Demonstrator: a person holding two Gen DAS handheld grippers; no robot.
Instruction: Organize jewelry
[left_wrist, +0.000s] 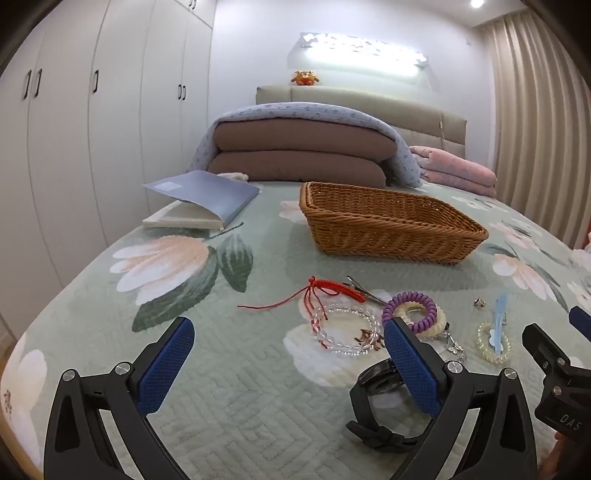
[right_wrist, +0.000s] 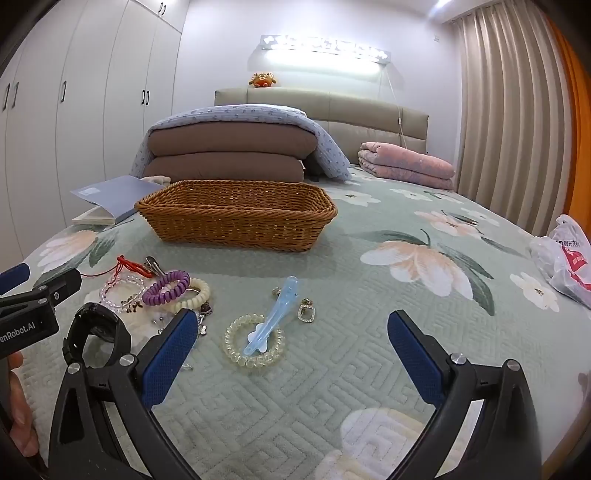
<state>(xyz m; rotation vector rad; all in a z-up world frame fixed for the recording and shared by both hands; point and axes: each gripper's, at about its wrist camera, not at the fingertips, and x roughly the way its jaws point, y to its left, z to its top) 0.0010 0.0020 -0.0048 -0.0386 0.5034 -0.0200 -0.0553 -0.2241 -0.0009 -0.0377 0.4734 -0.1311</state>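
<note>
Jewelry lies loose on the bed (right_wrist: 369, 258), on a green floral quilt, none of it in the basket (right_wrist: 236, 218) yet. I see my left gripper (left_wrist: 288, 354) with jaws released, spread wide, nothing between them but quilt. My right gripper (right_wrist: 291, 350) is the same: jaws released and empty, hovering low over the quilt.

From the left wrist view, the pile sits just ahead and to the right of the left gripper: red cord (left_wrist: 317, 291), clear bead bracelet (left_wrist: 347, 328), metal clip (left_wrist: 364, 290), purple coil tie (left_wrist: 410, 310) lying on a cream bead bracelet (left_wrist: 432, 328). Black watch (left_wrist: 373, 402) is nearest me, partly hidden behind the gripper's right finger. Small charms (left_wrist: 456, 347) lie beside the cream bracelet, too small to tell apart.

From the right wrist view, a clear coil tie (right_wrist: 255, 343) sits ahead, between the fingers, with a blue clip (right_wrist: 273, 314) lying across it. Earring (right_wrist: 306, 312) is just beside the clip, a second small piece (right_wrist: 276, 291) near it. The pile and the watch are off to the left of this gripper.

Basket is empty as far as I can see, farther up the bed, well apart from the jewelry. Book (left_wrist: 199, 203) lies left of the basket, folded bedding (left_wrist: 299, 151) behind it, a plastic bag (right_wrist: 565, 258) at the right edge.
</note>
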